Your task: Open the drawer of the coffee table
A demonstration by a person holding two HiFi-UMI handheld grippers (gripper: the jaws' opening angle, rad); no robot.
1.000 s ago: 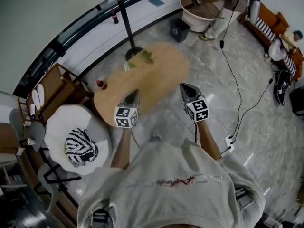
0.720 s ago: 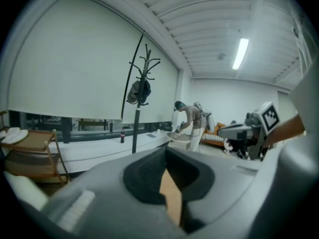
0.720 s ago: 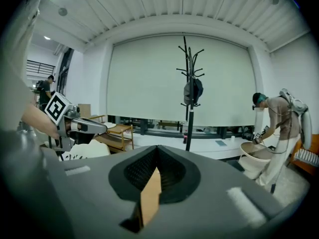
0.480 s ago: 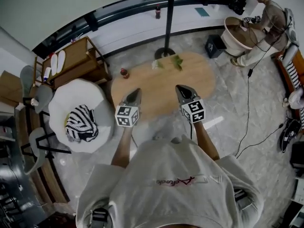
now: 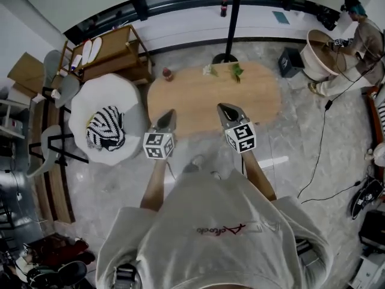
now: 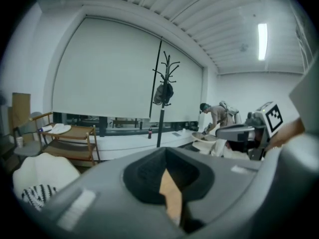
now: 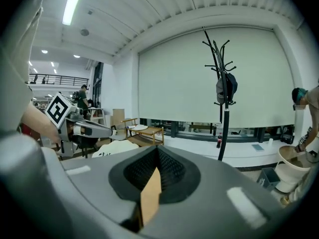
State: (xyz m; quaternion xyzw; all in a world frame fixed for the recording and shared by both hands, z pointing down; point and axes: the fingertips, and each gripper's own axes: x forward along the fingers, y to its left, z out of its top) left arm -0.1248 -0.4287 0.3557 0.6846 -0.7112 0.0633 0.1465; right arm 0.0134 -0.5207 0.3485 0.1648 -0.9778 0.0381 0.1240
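The oval wooden coffee table (image 5: pixel 198 98) lies straight ahead in the head view; no drawer shows from above. My left gripper (image 5: pixel 168 115) and right gripper (image 5: pixel 224 108) hover side by side over the table's near edge, both shut with nothing held. In the left gripper view the left gripper (image 6: pixel 167 159) has its jaws pressed together, and only a sliver of tabletop (image 6: pixel 173 195) shows beneath them. The right gripper (image 7: pixel 156 153) looks the same in its own view, shut and empty. Each gripper's marker cube appears in the other's view.
A small red bottle (image 5: pixel 168 74) and green sprigs (image 5: pixel 237 71) sit at the table's far edge. A coat stand (image 5: pixel 231 23) rises behind it. A white round seat (image 5: pixel 96 104) with a striped cushion (image 5: pixel 105 128) stands to the left. A person (image 5: pixel 361 38) works at far right.
The head view has swung round, so the coffee table shifted from tilted at upper left to square in front. Both grippers stay shut and now sit over its near edge.
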